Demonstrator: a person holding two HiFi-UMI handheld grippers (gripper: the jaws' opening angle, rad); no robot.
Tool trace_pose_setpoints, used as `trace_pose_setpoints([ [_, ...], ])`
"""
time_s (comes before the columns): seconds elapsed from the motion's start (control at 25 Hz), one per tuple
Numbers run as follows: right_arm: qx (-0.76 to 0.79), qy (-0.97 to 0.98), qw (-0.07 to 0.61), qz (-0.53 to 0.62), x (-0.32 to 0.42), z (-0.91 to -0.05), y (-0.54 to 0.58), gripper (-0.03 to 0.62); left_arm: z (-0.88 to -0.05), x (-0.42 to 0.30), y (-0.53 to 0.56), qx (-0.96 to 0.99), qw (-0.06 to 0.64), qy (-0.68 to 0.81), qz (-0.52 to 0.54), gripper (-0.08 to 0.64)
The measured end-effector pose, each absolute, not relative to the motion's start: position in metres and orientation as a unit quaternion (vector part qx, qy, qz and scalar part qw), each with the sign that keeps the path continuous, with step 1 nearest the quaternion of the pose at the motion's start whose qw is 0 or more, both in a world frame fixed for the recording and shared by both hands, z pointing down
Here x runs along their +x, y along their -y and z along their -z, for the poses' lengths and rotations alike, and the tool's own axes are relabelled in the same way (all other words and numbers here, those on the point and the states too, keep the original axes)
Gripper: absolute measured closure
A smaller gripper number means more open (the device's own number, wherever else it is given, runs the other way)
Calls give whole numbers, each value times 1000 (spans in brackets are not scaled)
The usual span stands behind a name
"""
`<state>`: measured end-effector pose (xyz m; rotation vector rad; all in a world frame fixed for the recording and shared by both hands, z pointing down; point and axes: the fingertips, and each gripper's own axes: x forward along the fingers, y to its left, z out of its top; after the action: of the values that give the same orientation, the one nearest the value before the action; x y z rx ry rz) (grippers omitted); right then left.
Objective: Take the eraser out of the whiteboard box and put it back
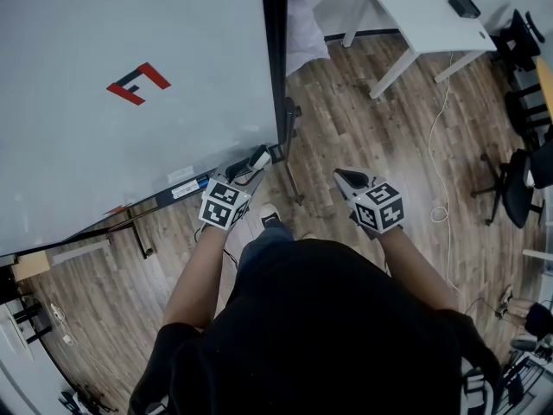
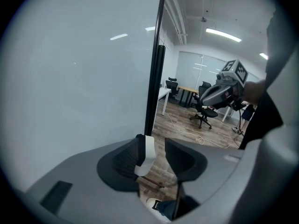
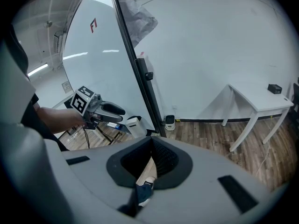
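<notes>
At the lower right corner of the tall white whiteboard (image 1: 130, 145) with its red angular logo (image 1: 136, 83): left hand-held gripper (image 1: 252, 169), tilted down toward the board's bottom edge. Jaws spread wide, gripping nothing. Between them, the small white block eraser with a black back (image 2: 148, 153), touching one pad and clear of the other. Sits at the right end of the dark marker tray (image 1: 168, 199) fixed along the whiteboard's bottom edge, just beside the black frame post (image 1: 274, 59) at the board's right side; cannot tell whether resting fully in that tray.

Out to the right of the whiteboard's corner, apart from it: right hand-held gripper (image 1: 342, 176), jaws closed together, empty. Behind those jaws, only wood-plank floor (image 1: 363, 128) and a light shoe (image 1: 270, 216), both below the board's corner. Beyond the whiteboard's right edge, against the far wall, a white counter (image 1: 415, 15) with a small black box (image 1: 464, 7) on top. Further right of the board, black office chairs (image 1: 523, 180) on the floor and a thin white cable (image 1: 439, 145) trailing between them and the counter.
</notes>
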<state>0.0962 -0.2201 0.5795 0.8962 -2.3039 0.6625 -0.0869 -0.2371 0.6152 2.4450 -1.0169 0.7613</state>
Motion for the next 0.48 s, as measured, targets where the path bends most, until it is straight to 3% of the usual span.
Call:
trace_pose_setpoints([
  [0.48,336,856,294,-260,101,-592,219,597,-639,-80,255,864,198,362,-288,364],
])
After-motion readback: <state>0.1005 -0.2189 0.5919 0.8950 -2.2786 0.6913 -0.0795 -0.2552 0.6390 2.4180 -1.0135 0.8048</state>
